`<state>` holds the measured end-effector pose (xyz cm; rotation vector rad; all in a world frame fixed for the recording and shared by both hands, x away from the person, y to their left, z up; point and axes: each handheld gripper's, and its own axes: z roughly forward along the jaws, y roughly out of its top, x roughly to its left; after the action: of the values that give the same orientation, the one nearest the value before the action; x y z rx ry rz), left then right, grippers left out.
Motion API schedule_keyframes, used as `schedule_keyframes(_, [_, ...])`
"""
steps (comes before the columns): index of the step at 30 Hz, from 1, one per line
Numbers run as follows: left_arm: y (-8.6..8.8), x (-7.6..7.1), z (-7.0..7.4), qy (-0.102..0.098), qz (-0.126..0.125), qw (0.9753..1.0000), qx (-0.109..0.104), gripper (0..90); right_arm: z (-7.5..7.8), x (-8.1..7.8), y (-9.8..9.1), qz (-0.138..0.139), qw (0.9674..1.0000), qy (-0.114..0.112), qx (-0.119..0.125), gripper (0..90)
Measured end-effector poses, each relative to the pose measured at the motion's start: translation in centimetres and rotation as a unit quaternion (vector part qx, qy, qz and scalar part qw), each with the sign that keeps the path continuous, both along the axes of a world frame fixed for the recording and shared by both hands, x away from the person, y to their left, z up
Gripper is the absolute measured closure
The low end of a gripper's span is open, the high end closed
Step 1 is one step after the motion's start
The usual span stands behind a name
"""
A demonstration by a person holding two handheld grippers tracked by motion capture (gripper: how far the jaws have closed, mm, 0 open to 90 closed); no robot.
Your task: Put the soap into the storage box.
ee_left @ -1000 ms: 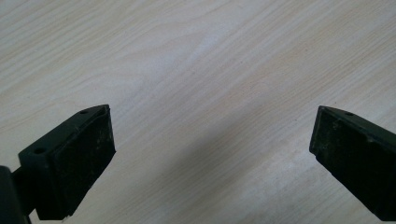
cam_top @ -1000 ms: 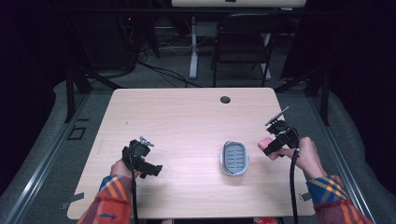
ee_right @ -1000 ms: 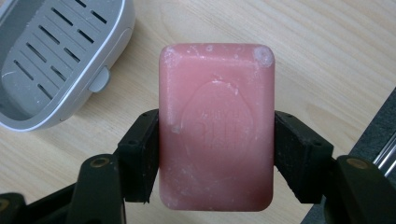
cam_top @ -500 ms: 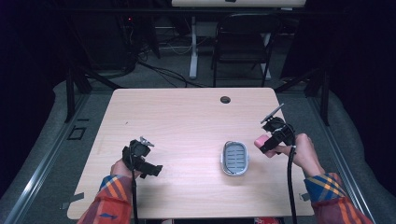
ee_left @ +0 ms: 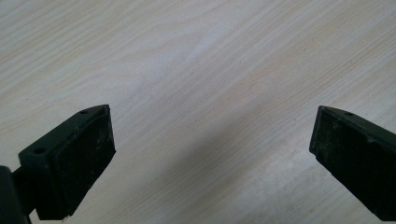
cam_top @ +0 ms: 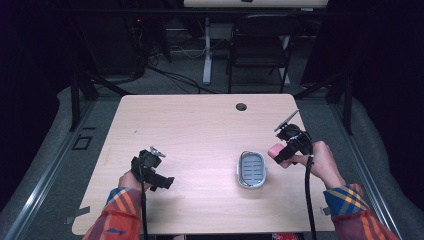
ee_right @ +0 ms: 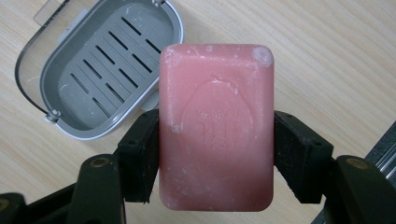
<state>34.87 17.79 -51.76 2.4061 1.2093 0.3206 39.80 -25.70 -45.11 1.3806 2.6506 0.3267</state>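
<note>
The right tongs are clamping a pink bar of soap by its long sides, holding it above the tabletop just right of the grey soap dish. The left tongs are hanging wide apart with nothing between them, over bare wood. The soap is looking slick, so it could be sliding out of the pads mid-carry, or landing on the dish's rim and tipping it, if released off-centre.
</note>
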Motion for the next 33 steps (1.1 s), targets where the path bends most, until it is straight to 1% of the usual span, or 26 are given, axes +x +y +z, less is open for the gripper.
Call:
schedule_keyframes(1, [0.0,0.0,0.0,0.0,0.0,1.0,0.0,0.0,0.1,0.0,0.1,0.005,1.0,0.004,0.001,37.3])
schedule_keyframes(4, [0.0,0.0,0.0,-0.001,0.001,1.0,-0.001,0.0,0.2,0.0,0.3,0.005,1.0,0.002,0.001,37.3])
schedule_keyframes(5, [0.1,0.0,0.0,0.0,0.001,1.0,-0.001,0.0,0.3,0.0,0.6,0.01,0.9999,0.005,0.001,37.3])
schedule_keyframes(7, [0.1,-0.1,0.0,0.0,0.001,1.0,0.0,0.0,0.2,0.0,0.8,0.01,0.9999,0.007,0.011,37.3])
schedule_keyframes(8, [0.1,-0.1,0.0,0.0,0.001,1.0,0.0,0.0,0.2,0.0,0.8,0.01,0.9999,0.007,0.011,37.3])
schedule_keyframes(9, [0.1,0.0,0.0,0.0,0.0,1.0,0.0,0.0,0.2,0.1,1.1,0.016,0.9998,0.01,0.008,37.2])
schedule_keyframes(11, [0.0,0.0,0.0,-0.001,0.0,1.0,0.0,0.0,0.1,0.1,1.3,0.017,0.9998,0.01,0.004,37.3])
schedule_keyframes(13, [0.0,0.0,0.0,0.0,-0.001,1.0,0.001,0.0,-0.1,0.2,1.8,0.022,0.9996,0.015,0.002,37.2])
schedule_keyframes(17, [0.0,0.0,0.0,0.0,-0.001,1.0,0.001,0.0,-0.4,0.2,2.4,0.02,0.9997,0.017,0.003,37.2])
schedule_keyframes(18, [0.0,0.0,0.0,0.0,-0.002,1.0,0.001,0.0,-0.6,0.3,2.7,0.025,0.9995,0.021,-0.004,37.3])
schedule_keyframes(19, [0.0,0.0,0.0,0.0,-0.002,1.0,0.001,0.0,-0.6,0.3,2.7,0.025,0.9995,0.021,-0.004,37.3])
schedule_keyframes(20, [0.0,0.0,0.0,0.0,-0.002,1.0,0.002,0.0,-0.7,0.4,3.1,0.029,0.9992,0.027,-0.008,37.2])
schedule_keyframes(22, [0.0,0.0,0.0,0.0,-0.002,1.0,0.002,0.0,-0.9,0.5,3.3,0.031,0.999,0.029,-0.01,37.2])
schedule_keyframes(23, [0.0,0.0,0.0,0.0,-0.002,1.0,0.002,0.0,-1.2,0.5,3.9,0.031,0.999,0.029,-0.011,37.2])
schedule_keyframes(25, [0.0,0.0,0.0,0.0,-0.002,1.0,0.002,0.0,-1.2,0.6,4.0,0.034,0.9988,0.031,-0.013,37.2])
schedule_keyframes(26, [0.0,0.0,0.0,0.001,-0.002,1.0,0.002,0.0,-1.3,0.7,4.5,0.039,0.9982,0.037,-0.025,37.2])
schedule_keyframes(27, [0.0,0.0,0.0,0.001,-0.002,1.0,0.002,0.0,-1.3,0.7,4.5,0.039,0.9982,0.037,-0.025,37.2])
schedule_keyframes(28, [0.0,-0.1,0.0,0.001,-0.003,1.0,0.003,0.0,-1.7,0.6,4.7,0.029,0.9991,0.028,-0.014,37.2])
schedule_keyframes(29, [0.0,0.0,0.0,0.001,-0.004,1.0,0.003,0.0,-1.8,0.8,5.0,0.038,0.9982,0.038,-0.025,37.2])
schedule_keyframes(31, [0.0,0.0,0.0,0.0,-0.003,1.0,0.003,0.0,-2.0,0.9,5.3,0.038,0.9981,0.039,-0.028,37.1])
schedule_keyframes(33, [0.0,0.0,0.0,0.001,-0.003,1.0,0.003,0.0,-2.2,0.9,5.4,0.037,0.9983,0.038,-0.025,37.1])
